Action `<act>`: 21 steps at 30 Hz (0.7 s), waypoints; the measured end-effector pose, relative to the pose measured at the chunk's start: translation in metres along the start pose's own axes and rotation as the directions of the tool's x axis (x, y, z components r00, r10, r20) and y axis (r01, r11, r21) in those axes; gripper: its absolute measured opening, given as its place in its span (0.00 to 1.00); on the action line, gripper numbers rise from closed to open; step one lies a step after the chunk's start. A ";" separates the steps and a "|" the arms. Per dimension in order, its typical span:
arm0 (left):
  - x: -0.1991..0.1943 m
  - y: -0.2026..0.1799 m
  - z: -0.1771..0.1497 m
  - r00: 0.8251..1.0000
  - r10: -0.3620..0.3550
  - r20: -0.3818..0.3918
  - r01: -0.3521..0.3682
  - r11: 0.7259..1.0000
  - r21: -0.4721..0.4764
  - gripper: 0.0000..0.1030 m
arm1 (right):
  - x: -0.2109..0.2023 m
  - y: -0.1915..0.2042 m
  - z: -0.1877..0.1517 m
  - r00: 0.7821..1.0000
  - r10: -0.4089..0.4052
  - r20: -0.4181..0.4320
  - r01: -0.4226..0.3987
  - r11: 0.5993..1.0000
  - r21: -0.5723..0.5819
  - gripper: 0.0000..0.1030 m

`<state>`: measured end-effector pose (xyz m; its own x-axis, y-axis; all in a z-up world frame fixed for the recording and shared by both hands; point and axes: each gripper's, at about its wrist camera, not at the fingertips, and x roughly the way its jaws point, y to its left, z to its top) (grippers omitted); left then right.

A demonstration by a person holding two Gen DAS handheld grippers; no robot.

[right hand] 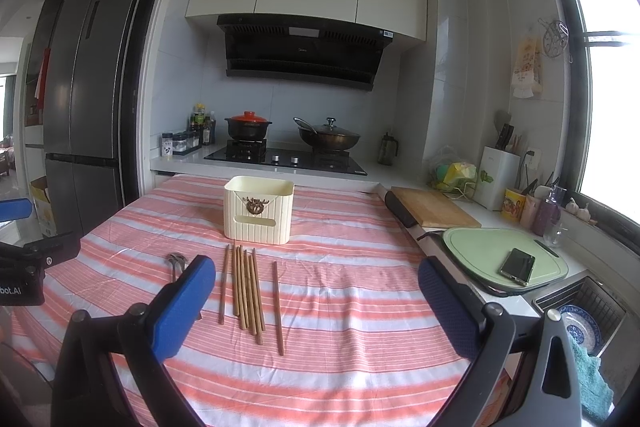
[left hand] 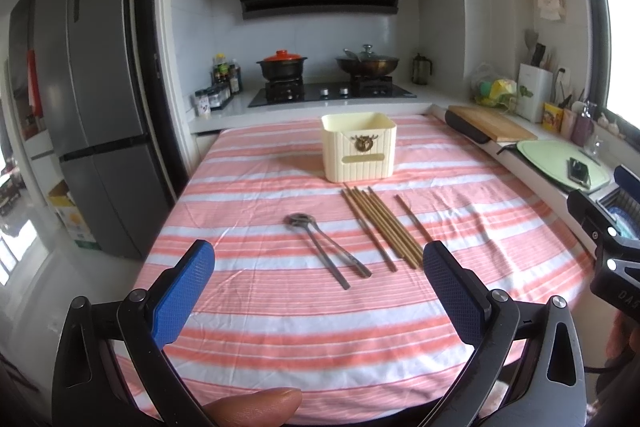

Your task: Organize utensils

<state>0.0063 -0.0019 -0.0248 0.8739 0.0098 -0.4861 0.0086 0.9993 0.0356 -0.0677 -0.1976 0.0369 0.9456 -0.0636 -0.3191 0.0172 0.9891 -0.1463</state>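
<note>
The left gripper [left hand: 319, 287] and the right gripper [right hand: 318, 301] both hover above the pink-and-white striped tablecloth [left hand: 280, 327] with blue-padded jaws spread wide and empty. A group of brown wooden chopsticks [left hand: 380, 229] lies just in front of the cream ribbed plastic utensil box [left hand: 359, 147], one stick slightly apart to the right. Two metal spoons [left hand: 324, 247] lie just left of the chopsticks, bowls overlapping.

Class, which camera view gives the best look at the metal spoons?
The left wrist view: both metal spoons lie in full sight on the striped cloth. In the right wrist view, a blue finger of the right tool hides most of them; only the bowl end shows.
</note>
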 end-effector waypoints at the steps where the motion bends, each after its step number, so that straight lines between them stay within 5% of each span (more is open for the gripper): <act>1: 0.000 0.000 0.000 1.000 0.001 -0.002 -0.001 1.000 0.000 1.00 | 0.000 0.000 0.000 1.000 0.000 0.000 0.000 1.000 -0.001 1.00; 21: 0.010 0.001 0.005 0.999 -0.004 -0.041 0.004 1.000 -0.001 1.00 | 0.014 -0.001 -0.003 0.999 -0.001 -0.042 0.001 1.000 0.003 1.00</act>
<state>0.0175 -0.0014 -0.0249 0.8531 0.0077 -0.5218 0.0111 0.9994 0.0329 -0.0556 -0.1996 0.0301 0.9312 -0.0702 -0.3577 0.0192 0.9894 -0.1441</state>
